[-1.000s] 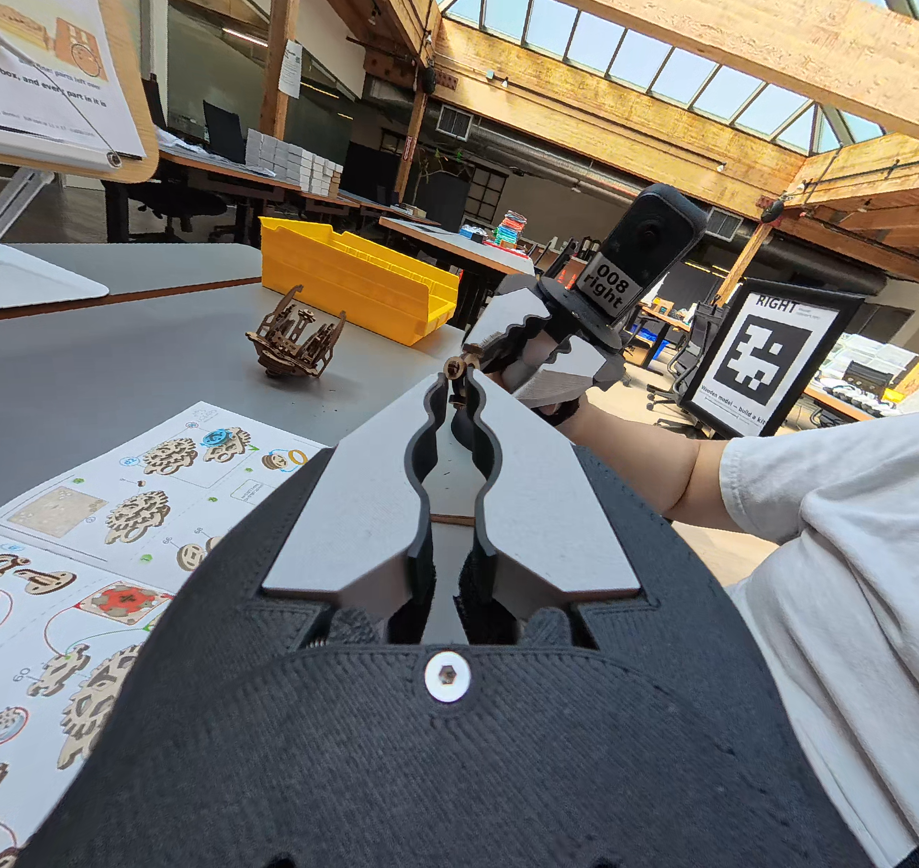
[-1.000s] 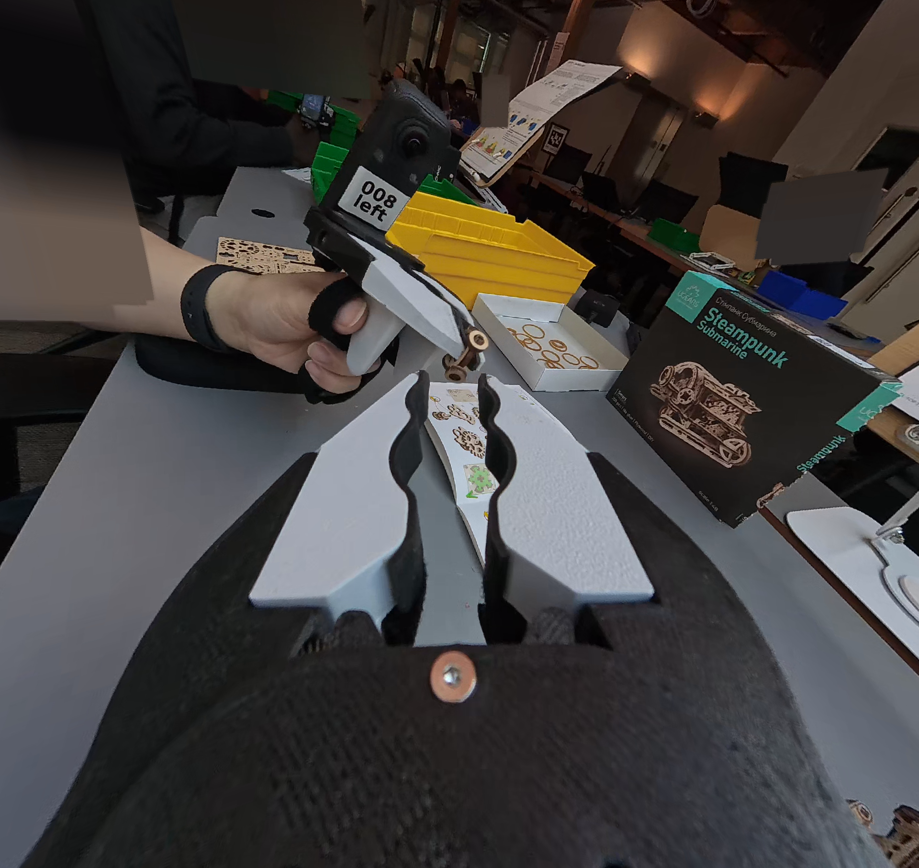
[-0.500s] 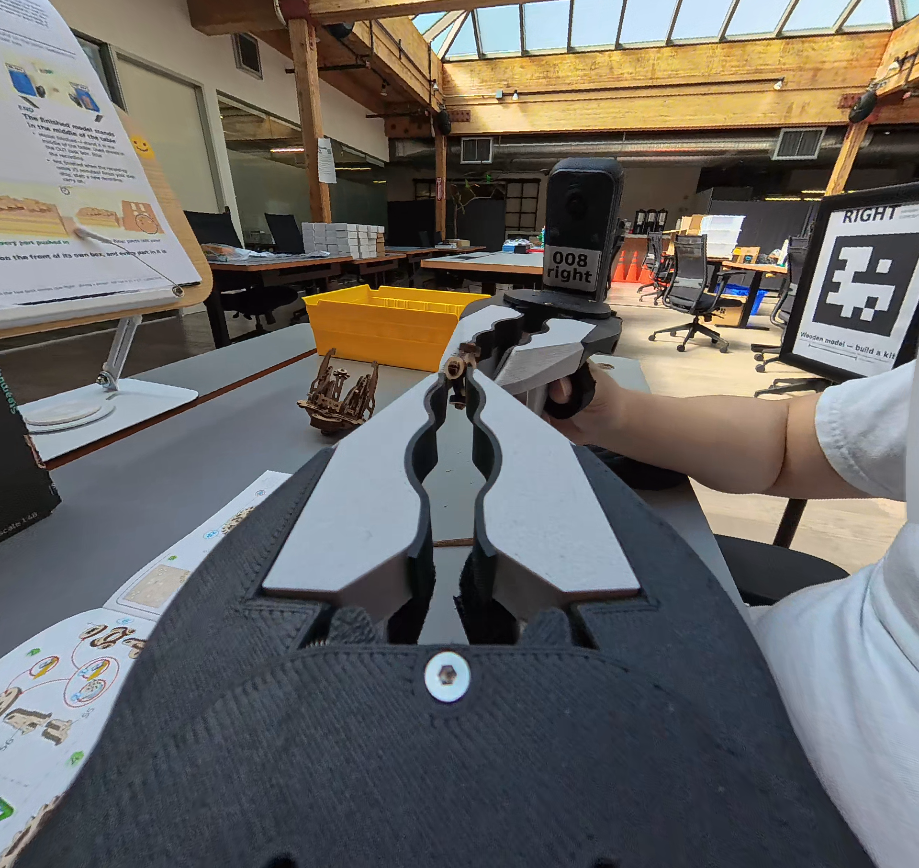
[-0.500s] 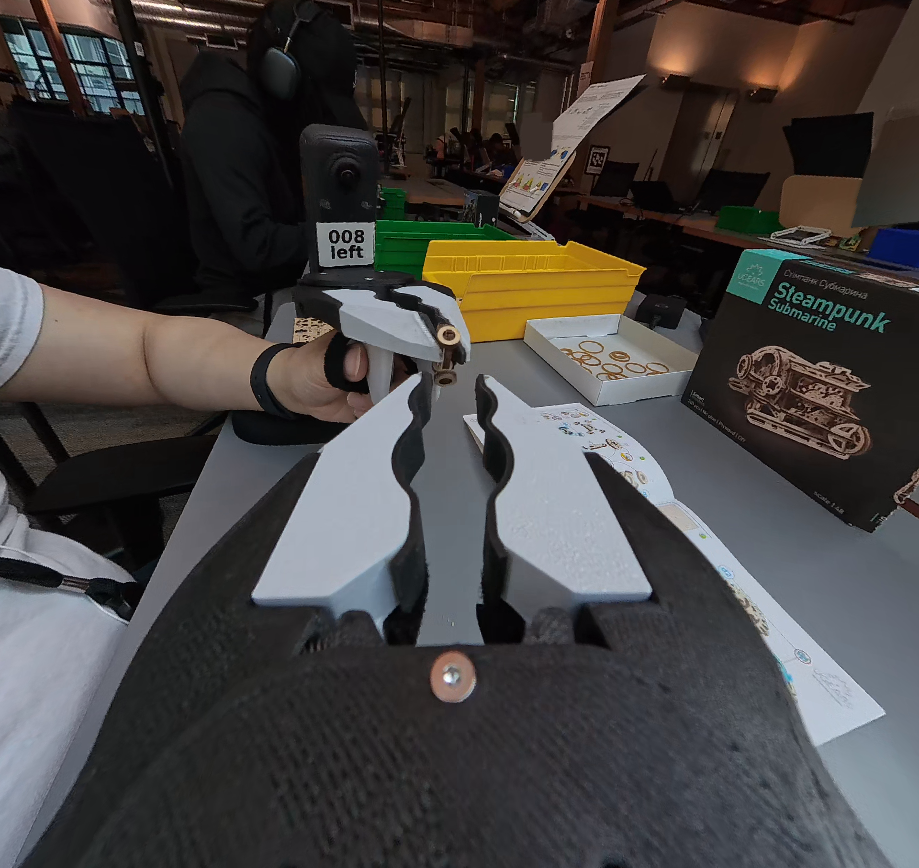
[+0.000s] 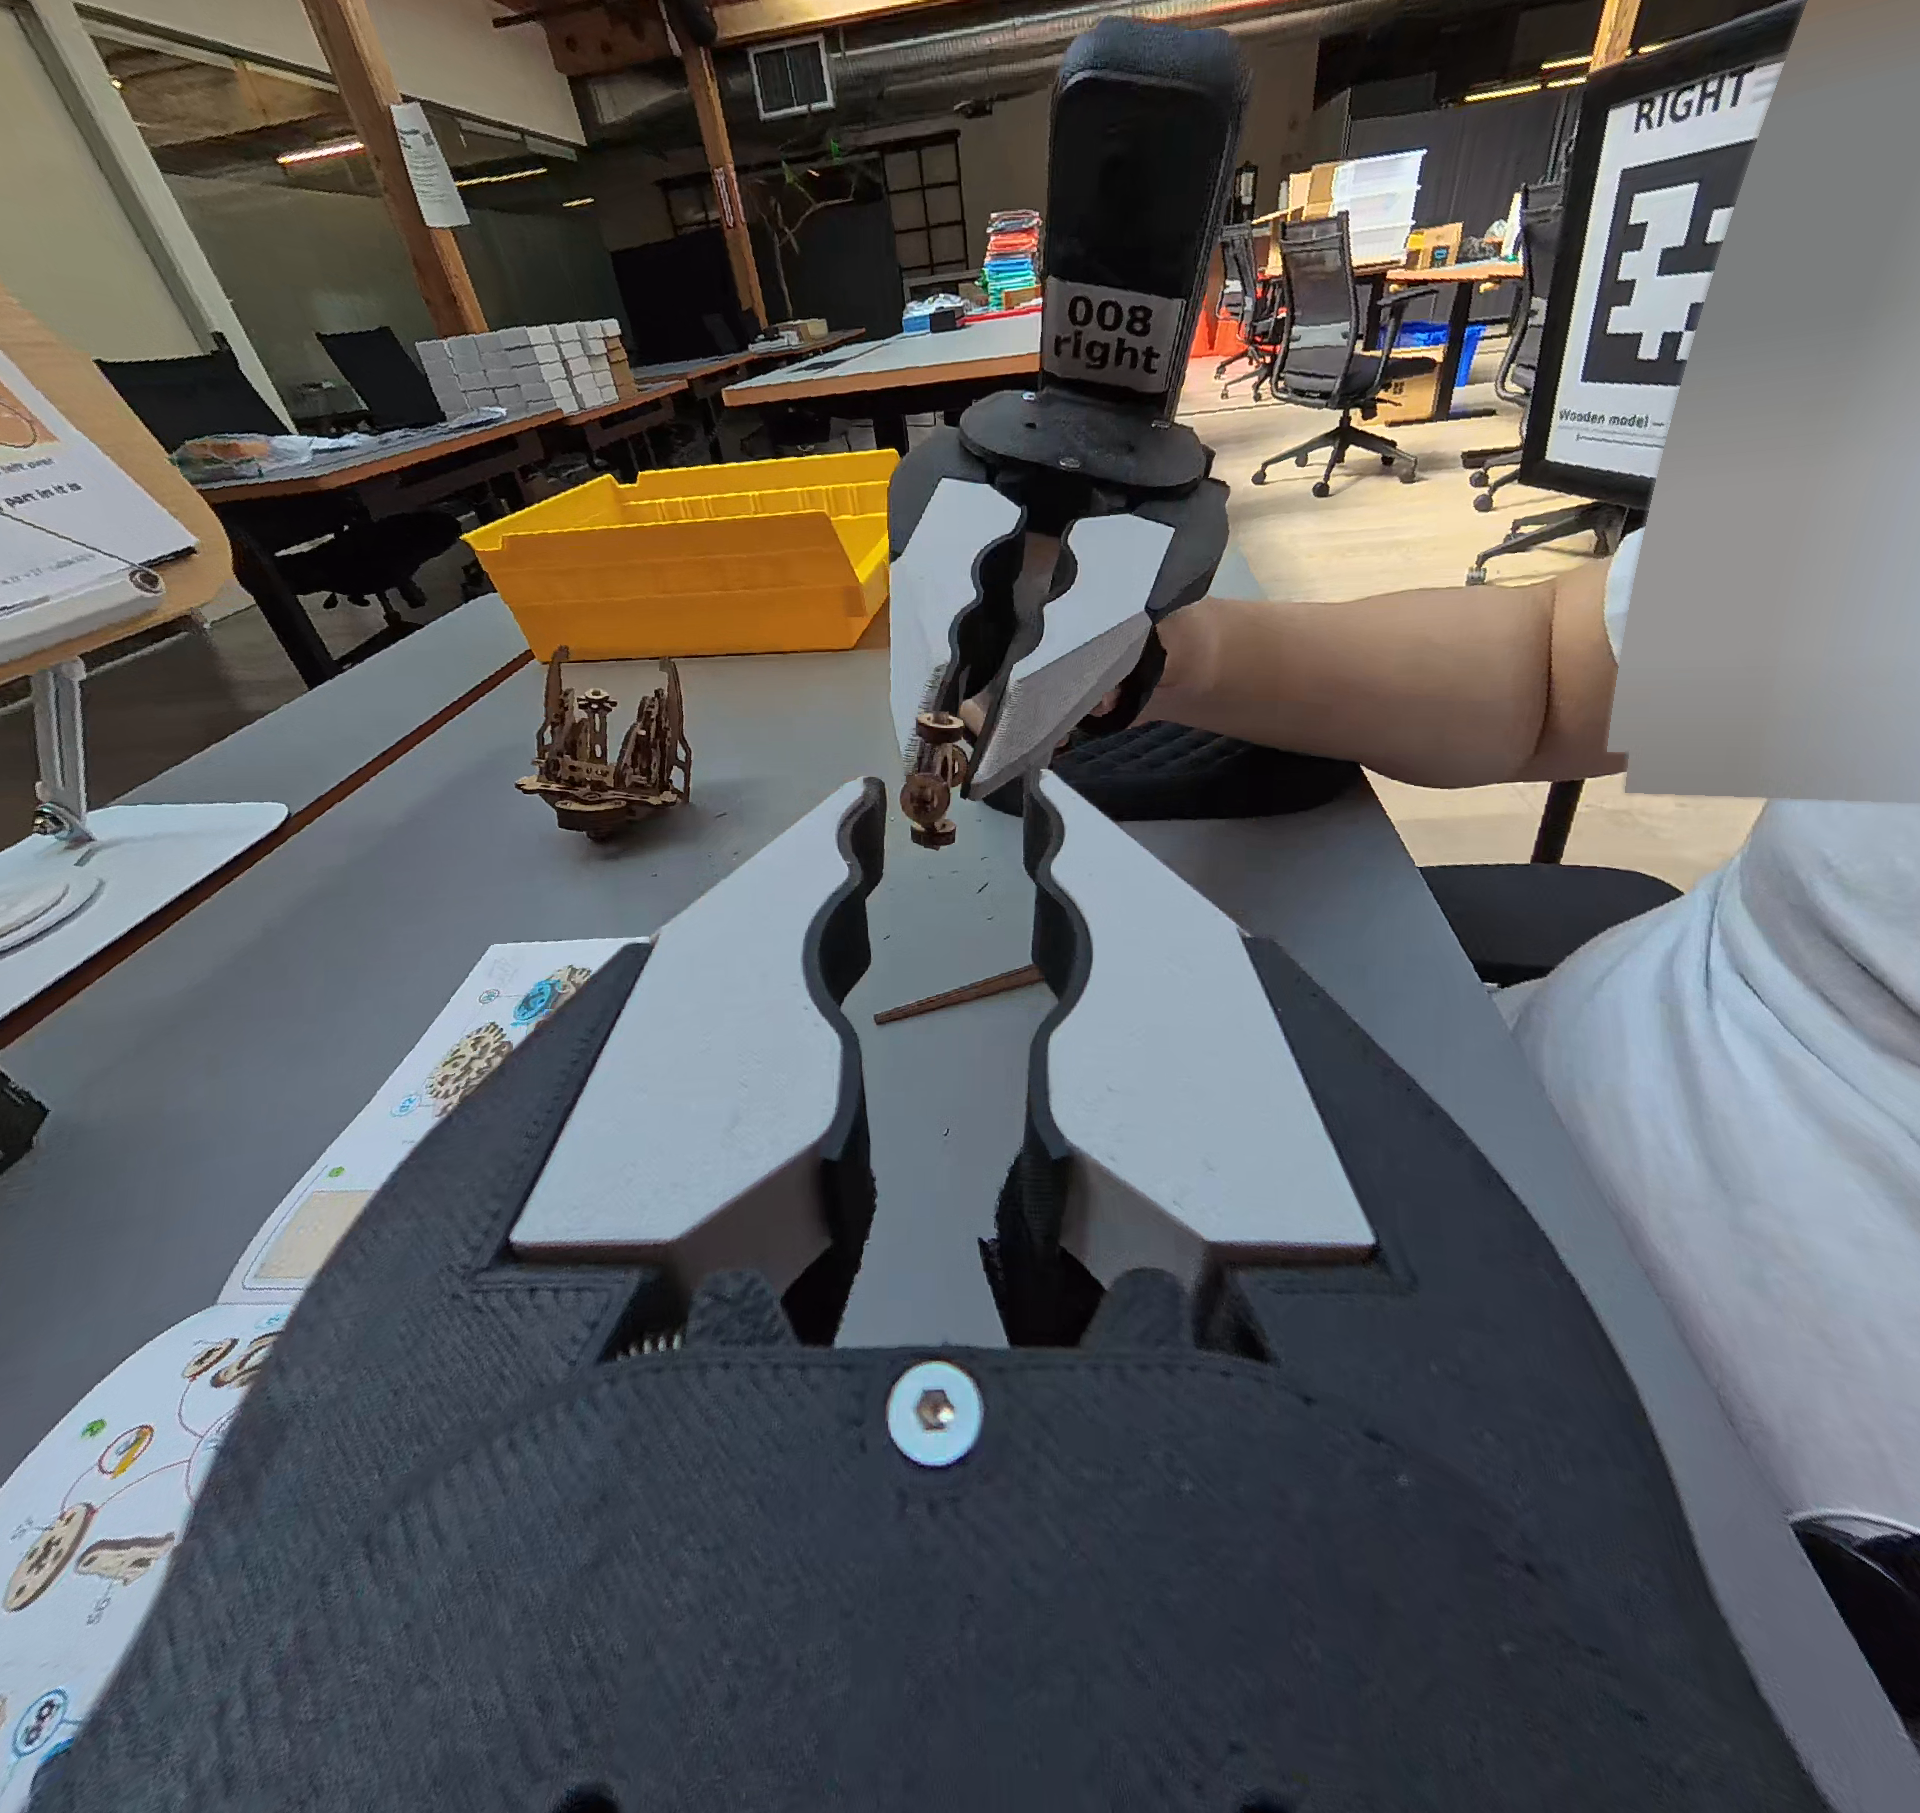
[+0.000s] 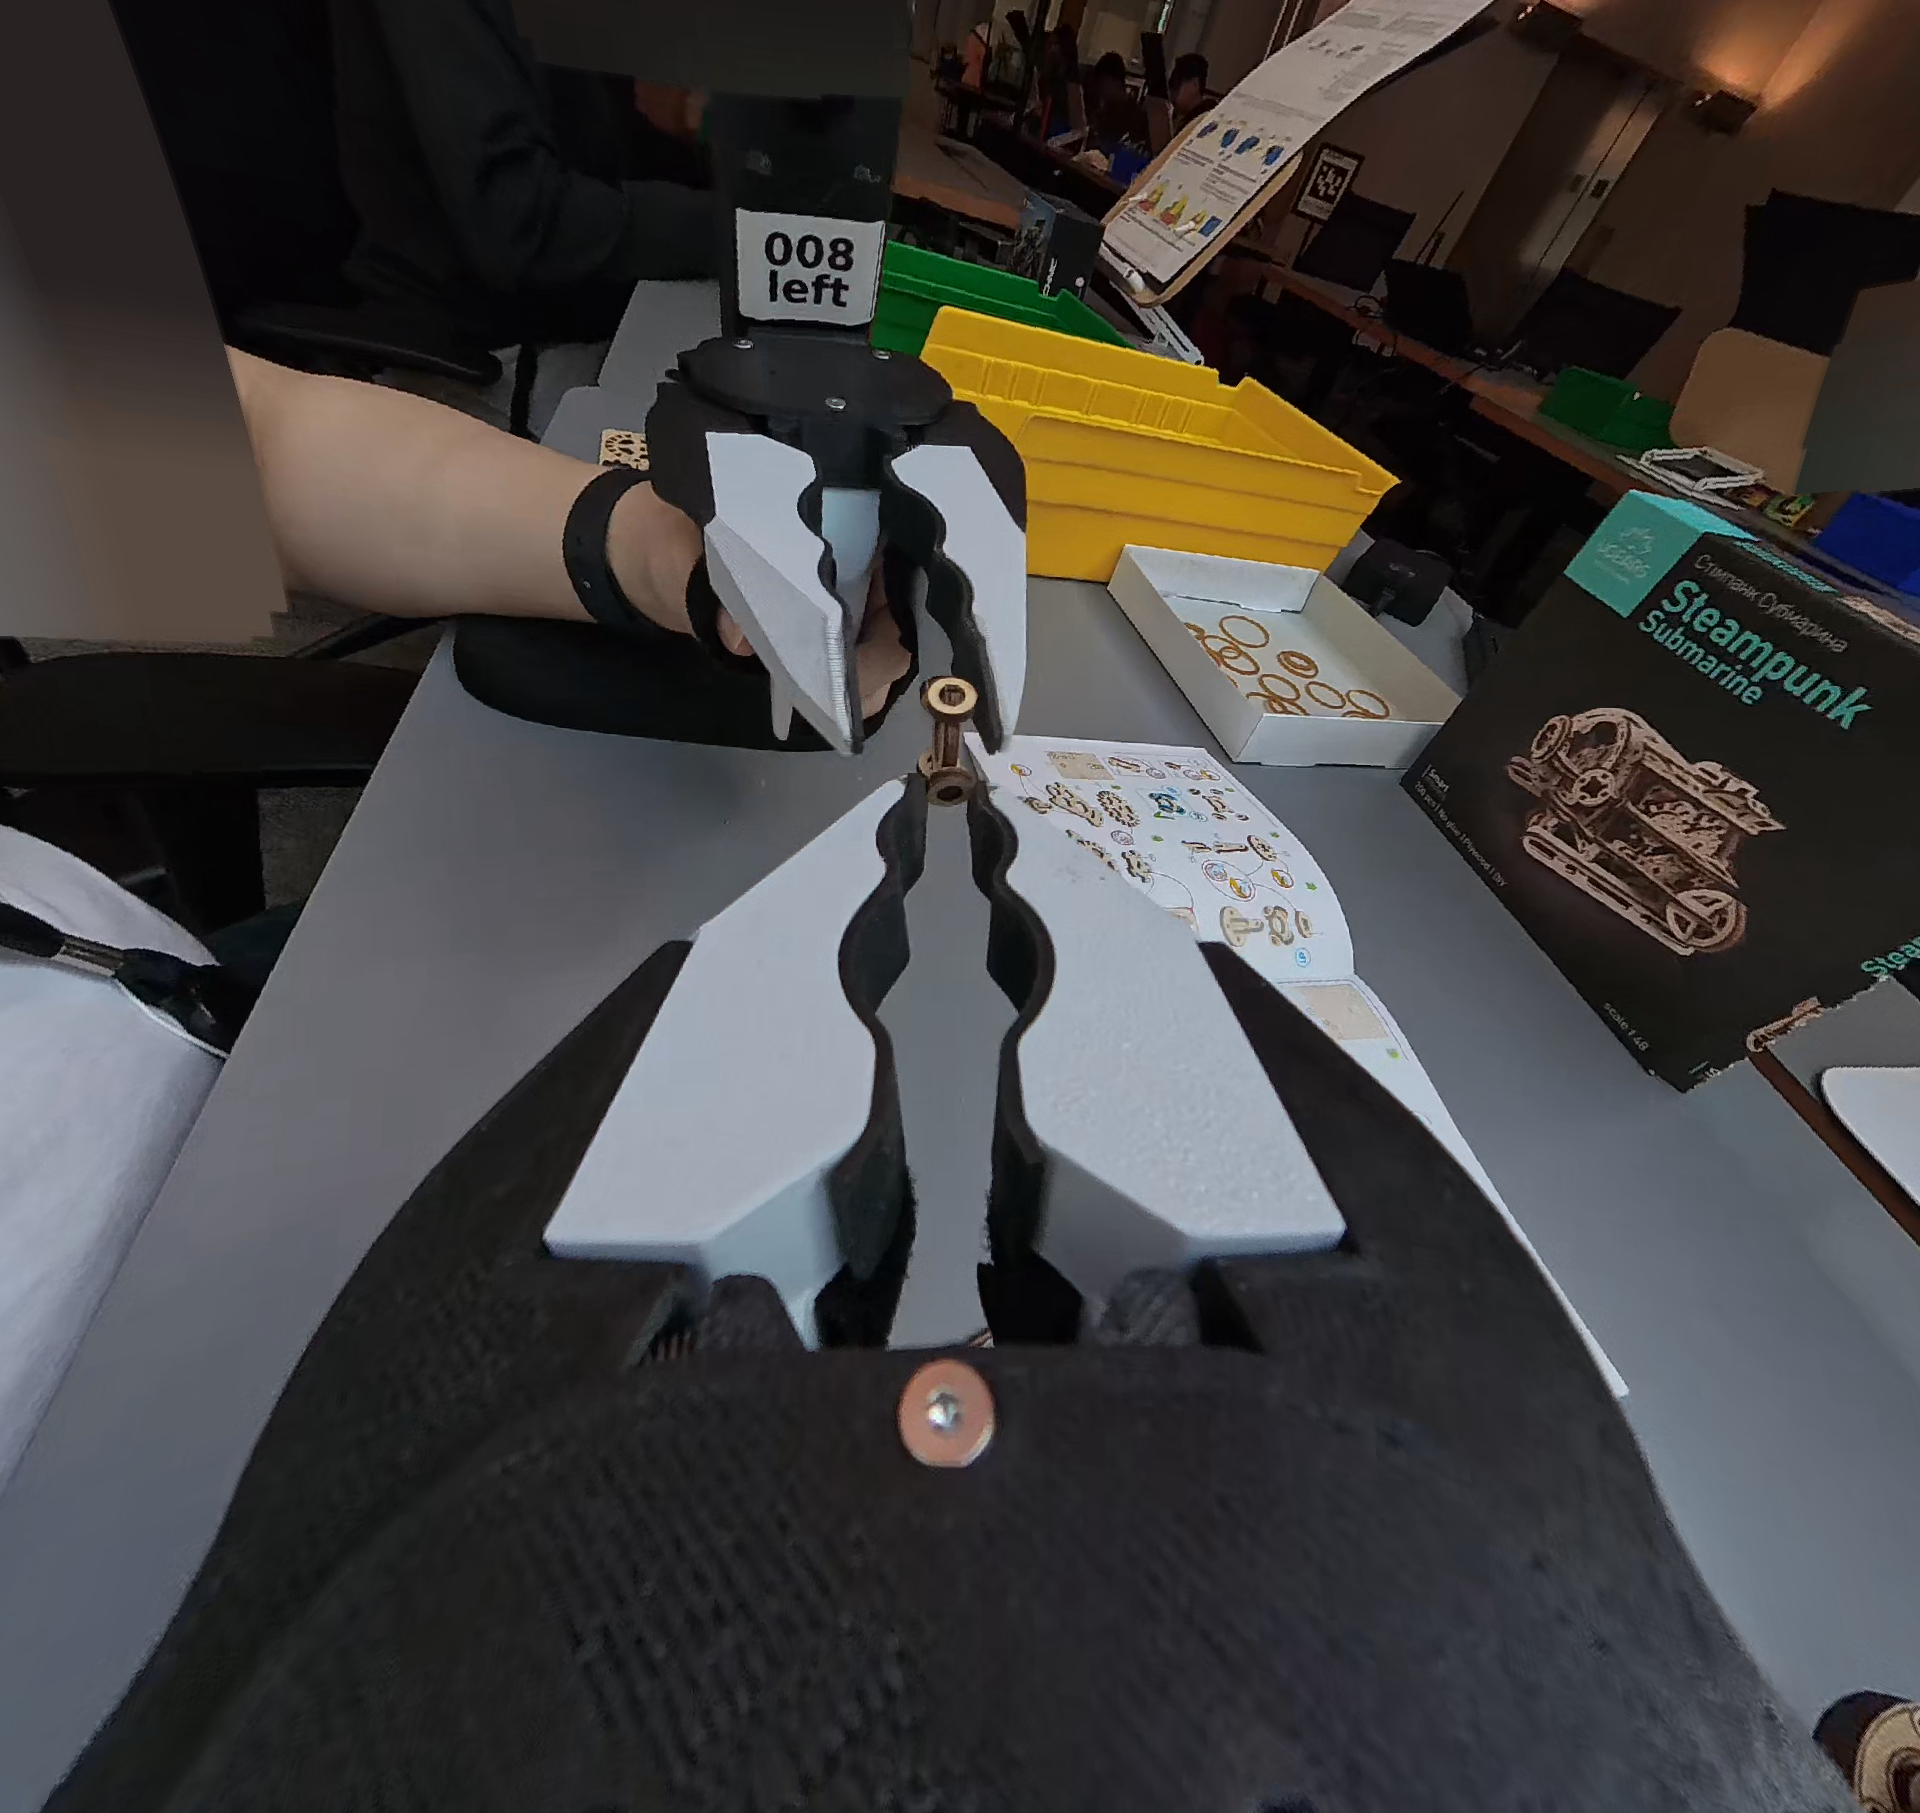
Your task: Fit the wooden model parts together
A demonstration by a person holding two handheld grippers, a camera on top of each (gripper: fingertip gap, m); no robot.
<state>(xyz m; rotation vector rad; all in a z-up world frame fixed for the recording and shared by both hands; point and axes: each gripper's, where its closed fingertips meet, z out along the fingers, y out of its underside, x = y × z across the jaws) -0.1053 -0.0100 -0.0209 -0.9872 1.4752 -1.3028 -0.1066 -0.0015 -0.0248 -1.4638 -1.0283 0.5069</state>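
Note:
A small wooden spool-shaped part (image 6: 948,740) is pinched at its near end between the tips of my right gripper (image 6: 945,795), which is shut on it. Its far end stands between the open fingers of my left gripper (image 6: 920,729), which do not press on it. In the left wrist view my left gripper (image 5: 951,807) is open, and the right gripper (image 5: 943,768) comes down from above with the part (image 5: 925,797) at its tips. A partly built wooden model (image 5: 608,766) stands on the grey table (image 5: 312,890) to the left.
A thin wooden stick (image 5: 956,996) lies on the table between the left fingers. An instruction booklet (image 6: 1174,828), a white tray of wooden rings (image 6: 1288,662), a black kit box (image 6: 1683,776) and a yellow bin (image 6: 1143,454) sit on the right; a green bin (image 6: 966,293) is behind. My left and right fingertips are right by each other. Both grippers' tips are roughly 30 centimetres from the partly built wooden model (image 5: 608,766).
The left gripper held the spool part and the right was open beside it. Now the right gripper has shut on the part and the left gripper has opened and let go.

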